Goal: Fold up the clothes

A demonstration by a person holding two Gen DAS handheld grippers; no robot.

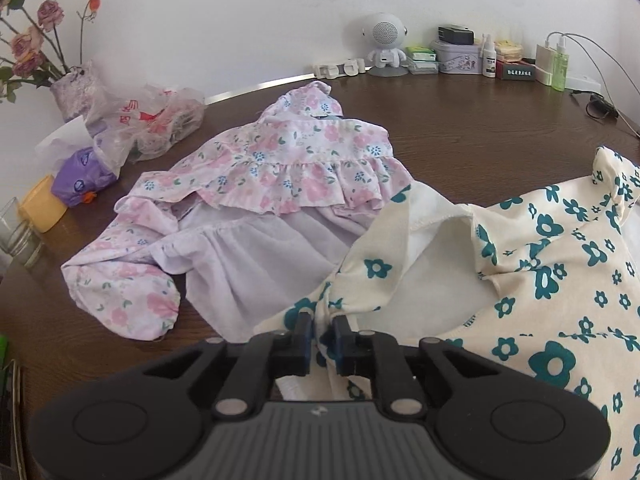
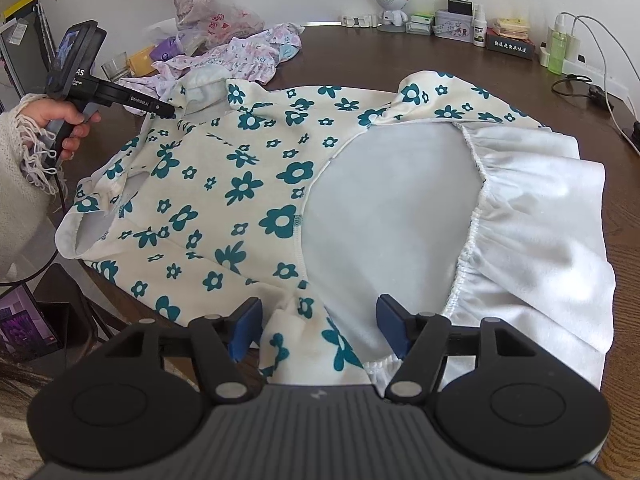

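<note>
A cream dress with teal flowers [image 2: 248, 184] and a white skirt part [image 2: 540, 240] lies spread on the brown table [image 2: 440, 56]. It also shows in the left wrist view [image 1: 552, 280]. My left gripper [image 1: 323, 338] is shut on a bunched corner of this dress; it also shows in the right wrist view [image 2: 170, 111] at the dress's far left corner. My right gripper [image 2: 318, 330] is open, its jaws on either side of the dress's near edge. A pink floral garment [image 1: 260, 184] lies crumpled beyond the dress, also seen in the right wrist view [image 2: 240, 60].
At the back left stand a vase of dried flowers [image 1: 76, 88], plastic bags [image 1: 156, 120], a purple packet [image 1: 82, 178] and a glass [image 1: 18, 232]. Along the back wall are a white robot-shaped speaker [image 1: 384, 46], boxes, bottles [image 1: 560, 66] and cables [image 1: 600, 108].
</note>
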